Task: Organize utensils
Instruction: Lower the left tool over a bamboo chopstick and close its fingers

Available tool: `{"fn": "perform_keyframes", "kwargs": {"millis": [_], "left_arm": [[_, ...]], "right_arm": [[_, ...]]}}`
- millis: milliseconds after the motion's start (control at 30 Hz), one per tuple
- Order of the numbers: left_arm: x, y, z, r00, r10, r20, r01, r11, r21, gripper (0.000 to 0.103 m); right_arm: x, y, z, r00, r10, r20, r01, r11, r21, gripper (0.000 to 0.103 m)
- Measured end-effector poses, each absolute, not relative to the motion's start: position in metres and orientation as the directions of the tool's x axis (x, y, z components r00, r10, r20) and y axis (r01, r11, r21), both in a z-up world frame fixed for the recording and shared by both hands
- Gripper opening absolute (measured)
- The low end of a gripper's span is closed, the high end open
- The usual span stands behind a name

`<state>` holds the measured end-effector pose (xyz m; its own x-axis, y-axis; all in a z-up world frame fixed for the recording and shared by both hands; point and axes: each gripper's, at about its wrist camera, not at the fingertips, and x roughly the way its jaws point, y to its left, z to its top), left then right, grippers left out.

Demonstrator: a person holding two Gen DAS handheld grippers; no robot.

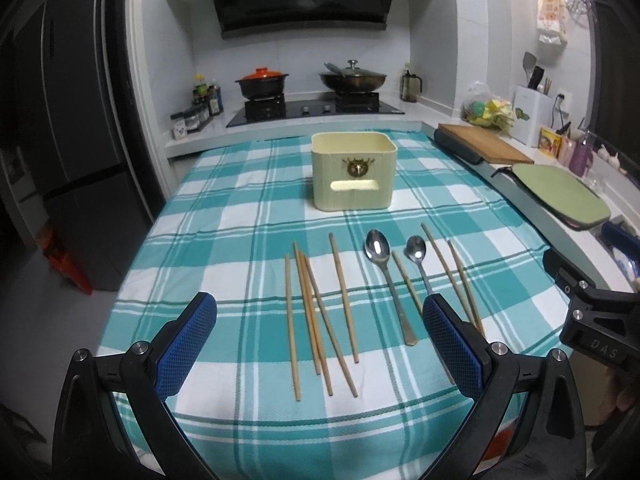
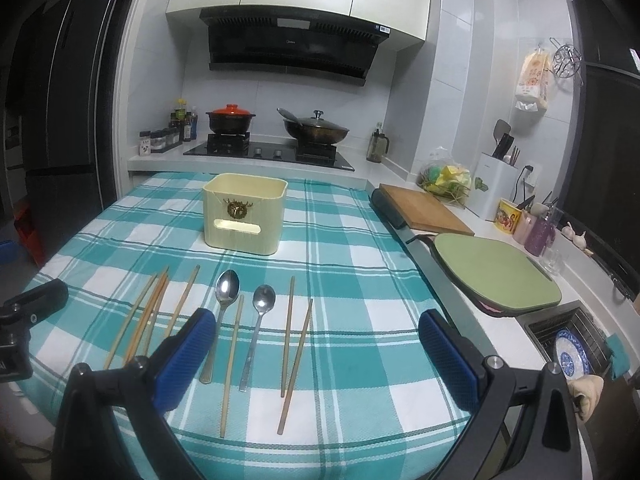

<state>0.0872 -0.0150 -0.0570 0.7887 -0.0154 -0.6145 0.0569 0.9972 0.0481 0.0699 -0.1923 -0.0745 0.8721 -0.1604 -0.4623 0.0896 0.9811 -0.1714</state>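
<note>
Right now your left tongs (image 1: 320,344) hang with their blue ribbed pads spread wide apart and nothing between them, above the near edge of the counter covered in a teal-and-white checked cloth (image 1: 248,184). Your right tongs (image 2: 316,354) are likewise wide apart and hold nothing; in the left view you can read the white letters "DAS" on the black body of that right tool, at the far right edge. Lying flat on the cloth is a rough row of utensils: four bamboo chopsticks (image 1: 320,320) to the left, the middle two crossing each other, then a large steel spoon with a brass-coloured handle (image 2: 222,316), a single bamboo chopstick (image 2: 232,368) just beside it, a smaller all-steel spoon (image 2: 258,328), and two more bamboo chopsticks (image 2: 294,344) to the right. Beyond them, well apart from the row, stands a pale yellow square plastic holder (image 1: 354,176) with a slot handle and a brown badge on its front; the badge is too small to read. At the back, the black range hood (image 2: 288,50) carries a small brand mark that is illegible. The yellow tin (image 2: 508,216) on the right side counter bears a picture, its print unreadable.
</note>
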Motion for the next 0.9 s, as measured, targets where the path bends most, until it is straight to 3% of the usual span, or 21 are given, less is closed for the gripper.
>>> {"fn": "perform_keyframes", "kwargs": {"millis": [233,667,900], "left_arm": [[0.103,-0.021,-0.09,0.763,0.071,-0.642,0.05,0.984,0.169,0.103],[0.149,0.018,-0.128,0.688,-0.002,-0.726,0.059,0.997,0.052,0.102],[0.168,0.049,-0.166,0.558,-0.025,-0.829,0.025,1.0,-0.013,0.102]], "right_arm": [[0.094,-0.206,-0.097,0.835,-0.186,-0.517,0.115,0.979,-0.165,0.103],[0.121,-0.233,-0.127,0.795,-0.177,-0.58,0.114,0.983,-0.144,0.103],[0.135,-0.263,-0.15,0.783,-0.168,-0.599,0.109,0.985,-0.134,0.103]]}}
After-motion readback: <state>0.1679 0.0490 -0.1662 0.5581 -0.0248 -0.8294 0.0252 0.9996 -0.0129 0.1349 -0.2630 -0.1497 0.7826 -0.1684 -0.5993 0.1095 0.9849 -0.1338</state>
